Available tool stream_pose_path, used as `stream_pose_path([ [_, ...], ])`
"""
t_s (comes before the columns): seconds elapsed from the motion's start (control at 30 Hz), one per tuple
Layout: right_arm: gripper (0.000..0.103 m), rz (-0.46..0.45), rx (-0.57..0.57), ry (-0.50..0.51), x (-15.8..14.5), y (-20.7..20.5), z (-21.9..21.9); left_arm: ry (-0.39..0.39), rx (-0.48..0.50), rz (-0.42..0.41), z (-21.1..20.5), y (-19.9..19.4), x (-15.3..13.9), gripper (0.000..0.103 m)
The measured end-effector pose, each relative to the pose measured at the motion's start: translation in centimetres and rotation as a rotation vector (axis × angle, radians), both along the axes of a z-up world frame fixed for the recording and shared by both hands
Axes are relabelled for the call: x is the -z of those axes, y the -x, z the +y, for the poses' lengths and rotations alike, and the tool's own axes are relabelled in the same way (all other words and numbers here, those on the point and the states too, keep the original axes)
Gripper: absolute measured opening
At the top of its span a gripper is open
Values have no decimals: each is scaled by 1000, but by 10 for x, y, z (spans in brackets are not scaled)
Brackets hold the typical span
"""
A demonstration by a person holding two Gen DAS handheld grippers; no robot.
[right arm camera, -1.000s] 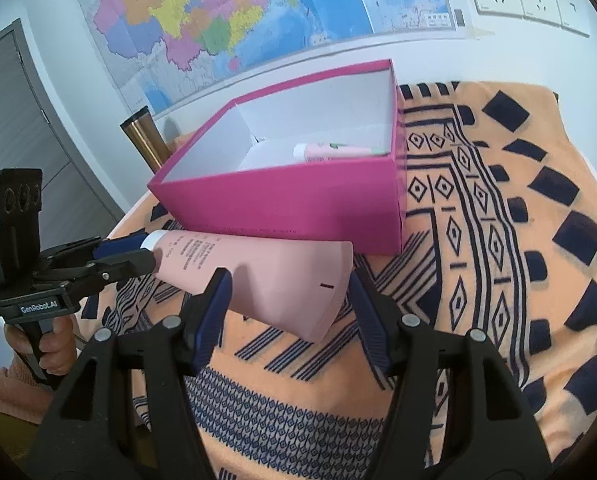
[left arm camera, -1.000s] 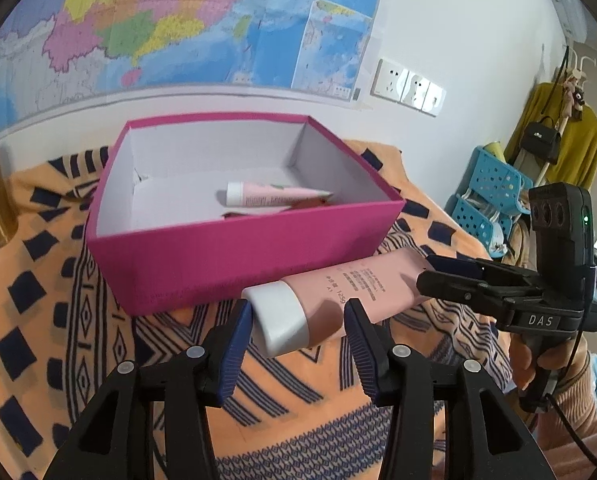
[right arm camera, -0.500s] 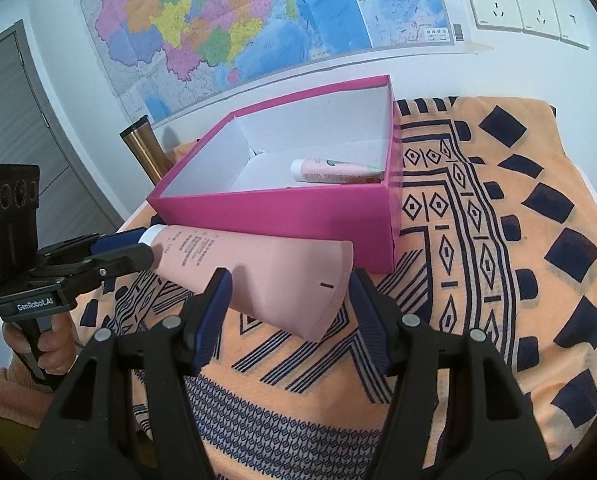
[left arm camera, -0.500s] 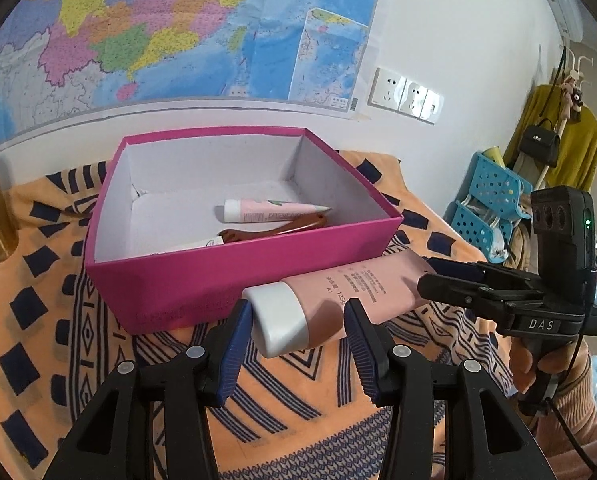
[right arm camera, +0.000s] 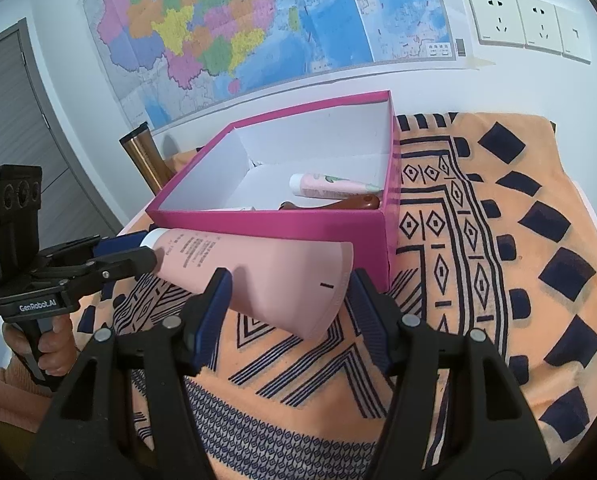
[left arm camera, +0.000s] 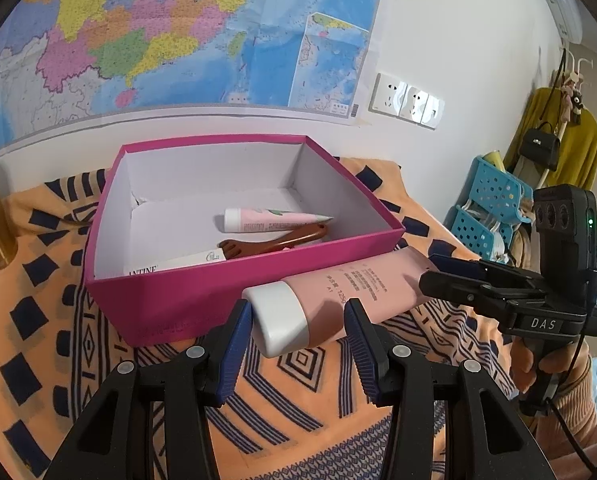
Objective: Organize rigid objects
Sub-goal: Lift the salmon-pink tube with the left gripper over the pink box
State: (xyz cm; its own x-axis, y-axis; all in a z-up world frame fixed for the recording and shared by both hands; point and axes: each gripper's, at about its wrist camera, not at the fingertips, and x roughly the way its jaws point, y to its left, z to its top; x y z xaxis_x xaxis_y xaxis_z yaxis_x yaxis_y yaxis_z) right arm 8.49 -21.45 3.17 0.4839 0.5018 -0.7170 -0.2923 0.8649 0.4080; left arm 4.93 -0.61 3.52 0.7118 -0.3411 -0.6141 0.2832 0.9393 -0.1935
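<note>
A large pink tube (left arm camera: 338, 300) with a white cap is held between both grippers, in the air in front of the pink box (left arm camera: 202, 300). My left gripper (left arm camera: 298, 332) is shut on its cap end. My right gripper (right arm camera: 286, 304) is shut on its flat crimped end (right arm camera: 318, 292). The box (right arm camera: 298, 228) holds a small pink tube (left arm camera: 274, 218), a brown wooden tool (left arm camera: 274, 244) and a white carton (left arm camera: 178, 266). The right gripper shows in the left wrist view (left arm camera: 438, 268) and the left gripper in the right wrist view (right arm camera: 138, 248).
The box stands on an orange and navy patterned cloth (right arm camera: 498, 240). A gold flask (right arm camera: 144, 156) stands behind the box's left. A wall with a map and sockets is close behind. Blue crates (left arm camera: 486, 208) stand to the right.
Both grippers have risen with the large pink tube held between them. The box now sits lower in both views and more of its inside shows.
</note>
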Motion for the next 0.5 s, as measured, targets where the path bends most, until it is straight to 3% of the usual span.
stream_pose_path([
  [0.5, 63, -29, 3, 1, -8, -10, -2, -6, -1, -16, -2, -6, -3, 47],
])
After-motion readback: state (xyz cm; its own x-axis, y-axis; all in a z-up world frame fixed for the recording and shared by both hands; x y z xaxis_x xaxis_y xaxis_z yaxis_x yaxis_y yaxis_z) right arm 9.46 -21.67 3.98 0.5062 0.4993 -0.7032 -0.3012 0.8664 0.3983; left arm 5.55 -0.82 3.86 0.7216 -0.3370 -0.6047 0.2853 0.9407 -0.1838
